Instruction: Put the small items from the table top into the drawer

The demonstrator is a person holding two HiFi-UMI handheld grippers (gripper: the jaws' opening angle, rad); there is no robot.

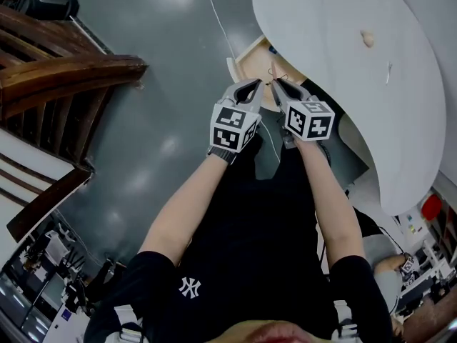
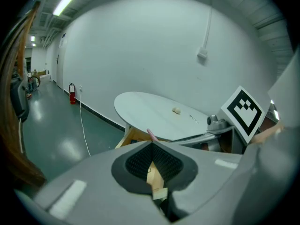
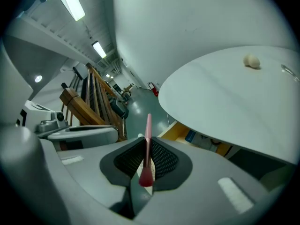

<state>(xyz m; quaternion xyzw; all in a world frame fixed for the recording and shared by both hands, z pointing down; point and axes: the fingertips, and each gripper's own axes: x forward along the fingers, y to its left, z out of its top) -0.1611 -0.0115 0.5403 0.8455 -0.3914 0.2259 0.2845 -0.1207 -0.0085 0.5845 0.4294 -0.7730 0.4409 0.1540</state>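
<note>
The right gripper (image 3: 146, 139) holds one slim pink brush (image 3: 147, 125), its two dark pads pinched narrowly on the handle. The brush's long axis runs along the jaws. Its thin end sticks out past the tips, away from the person, and its thicker reddish end lies back between the pads. In the head view the brush (image 1: 273, 79) points up the picture at the open wooden drawer (image 1: 246, 48) under the white oval surface (image 1: 335, 20). It hangs in the air in front of the drawer, touching neither drawer nor surface. Just beside it, the left gripper (image 2: 152, 146) has its jaws drawn together so the tips meet. Nothing is gripped there; only a slit of the drawer's wood shows behind the pads. In the head view the two grippers, left (image 1: 253, 88) and right (image 1: 280, 86), sit side by side and angle down and forward, their tips nearly meeting. Each carries one marker cube. Both bare forearms reach straight out from a black shirt, roughly parallel. Two small things lie on the surface, well apart from the grippers: one beige lump (image 1: 368, 38) and one thin metal pin (image 1: 389, 72) near it. A blue item (image 3: 190, 136) shows inside the drawer. Dark wooden furniture (image 1: 57, 70) stands on the grey floor (image 1: 164, 41) to the left.
</note>
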